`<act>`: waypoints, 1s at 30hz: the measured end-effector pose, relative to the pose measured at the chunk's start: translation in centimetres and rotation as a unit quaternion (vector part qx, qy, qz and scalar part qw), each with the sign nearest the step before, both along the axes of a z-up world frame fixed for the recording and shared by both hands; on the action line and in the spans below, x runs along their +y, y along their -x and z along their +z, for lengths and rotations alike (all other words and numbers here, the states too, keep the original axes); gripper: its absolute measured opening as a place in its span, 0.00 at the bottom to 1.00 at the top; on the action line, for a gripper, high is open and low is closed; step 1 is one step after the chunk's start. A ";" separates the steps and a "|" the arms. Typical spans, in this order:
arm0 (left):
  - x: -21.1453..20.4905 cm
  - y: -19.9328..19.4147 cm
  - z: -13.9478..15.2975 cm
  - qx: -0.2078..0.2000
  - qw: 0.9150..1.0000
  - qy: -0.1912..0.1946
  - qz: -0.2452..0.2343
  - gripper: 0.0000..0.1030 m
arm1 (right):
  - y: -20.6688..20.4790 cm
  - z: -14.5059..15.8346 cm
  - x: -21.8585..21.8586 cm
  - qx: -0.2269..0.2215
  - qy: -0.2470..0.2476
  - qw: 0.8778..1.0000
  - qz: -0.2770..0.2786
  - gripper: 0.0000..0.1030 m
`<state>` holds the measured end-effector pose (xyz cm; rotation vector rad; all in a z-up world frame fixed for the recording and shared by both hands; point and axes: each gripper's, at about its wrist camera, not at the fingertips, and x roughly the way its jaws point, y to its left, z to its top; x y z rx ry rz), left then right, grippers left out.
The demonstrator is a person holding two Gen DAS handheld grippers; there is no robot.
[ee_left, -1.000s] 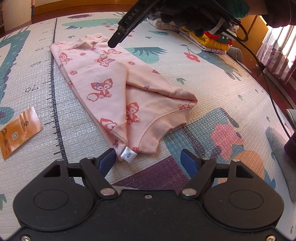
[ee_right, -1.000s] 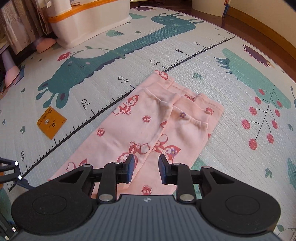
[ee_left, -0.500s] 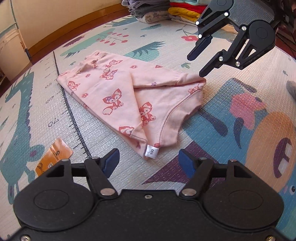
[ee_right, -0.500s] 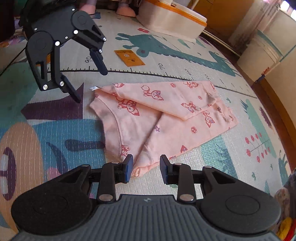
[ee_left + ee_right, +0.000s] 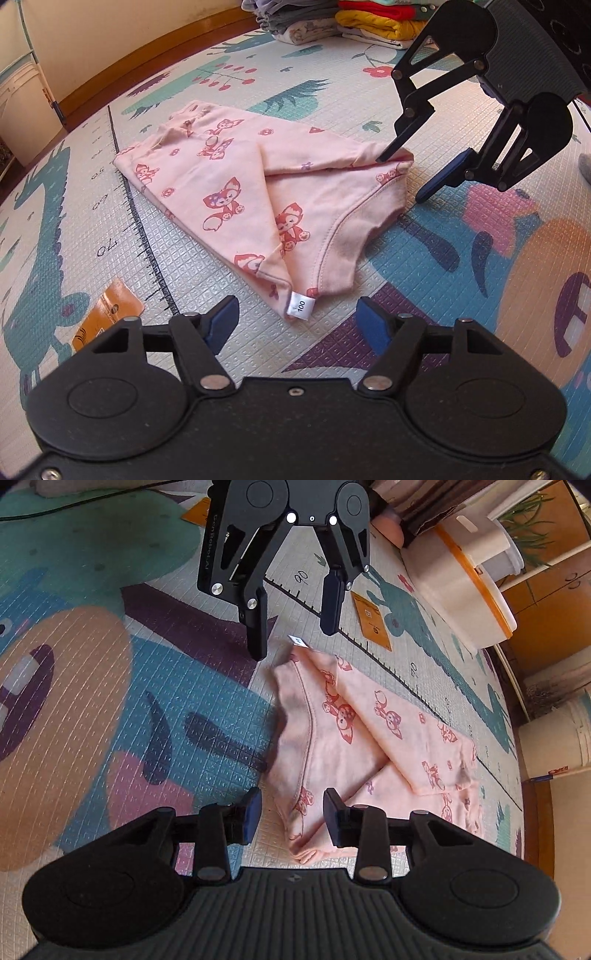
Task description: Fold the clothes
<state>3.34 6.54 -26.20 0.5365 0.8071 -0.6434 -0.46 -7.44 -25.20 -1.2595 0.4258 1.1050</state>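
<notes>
A pair of pink pants [image 5: 258, 192] with little red foxes on it lies flat on a play mat [image 5: 424, 266] on the floor. One leg is folded over the other, so the pants make a V shape. A small white tag [image 5: 301, 308] with "100" on it sticks out at one corner of the waist. The left gripper [image 5: 297, 325] is low over the mat, just by that tag, and its two blue fingers are wide apart with nothing between them. The right gripper [image 5: 291, 818] is at the other corner of the waist. Its fingers are apart too, one on each side of the cloth edge, and they are not squeezing it. In the left view, one finger tip of the right gripper [image 5: 402, 177] touches the pink corner and the other is over the mat. An orange card [image 5: 107, 317] lies on the mat near a black ruler line with numbers. Far back, a stack of folded clothes [image 5: 373, 20] sits on the mat. A white tub [image 5: 469, 587] with an orange band stands off to the side.
</notes>
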 end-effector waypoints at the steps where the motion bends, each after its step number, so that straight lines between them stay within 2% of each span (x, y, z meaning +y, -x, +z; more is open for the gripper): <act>1: 0.0 0.1 0.0 0.000 1.000 0.000 -0.001 0.69 | -0.3 0.1 0.1 0.006 0.002 1.000 0.002 0.40; 4: -0.1 0.3 0.0 -0.002 1.000 -0.002 -0.002 0.69 | -1.1 0.3 0.3 0.028 0.007 1.000 0.004 0.41; 7: -0.1 0.4 0.0 -0.006 1.000 -0.005 -0.006 0.69 | -2.6 0.9 0.4 0.079 0.000 0.996 -0.026 0.39; 8: -0.2 0.4 0.0 -0.008 1.000 -0.006 -0.009 0.69 | -3.0 1.0 0.4 0.099 -0.002 0.995 -0.035 0.31; 9: -0.2 0.5 0.0 -0.010 1.000 -0.008 -0.012 0.69 | -3.3 1.1 0.4 0.115 -0.004 0.992 -0.044 0.14; 11: -0.2 0.5 0.0 -0.014 1.000 -0.012 -0.018 0.69 | -3.8 1.3 0.1 0.137 -0.020 0.988 -0.064 0.12; 14: -0.4 0.8 0.0 -0.026 0.999 -0.023 -0.034 0.69 | -5.5 2.3 -0.9 0.184 -0.061 0.975 -0.106 0.10; 19: -1.1 1.5 -0.2 -0.065 0.993 -0.055 -0.077 0.70 | -8.4 3.7 -2.4 0.246 -0.127 0.946 -0.171 0.10; 24: -1.8 2.6 -0.7 -0.136 0.974 -0.115 -0.138 0.70 | -10.2 4.5 -3.3 0.283 -0.161 0.924 -0.201 0.10; 29: -2.0 3.3 -1.7 -0.210 0.940 -0.172 -0.204 0.70 | -10.8 4.6 -3.8 0.300 -0.169 0.916 -0.206 0.10; 30: -2.1 3.3 -1.9 -0.222 0.934 -0.182 -0.211 0.57 | -10.8 4.6 -3.8 0.301 -0.168 0.916 -0.206 0.10</act>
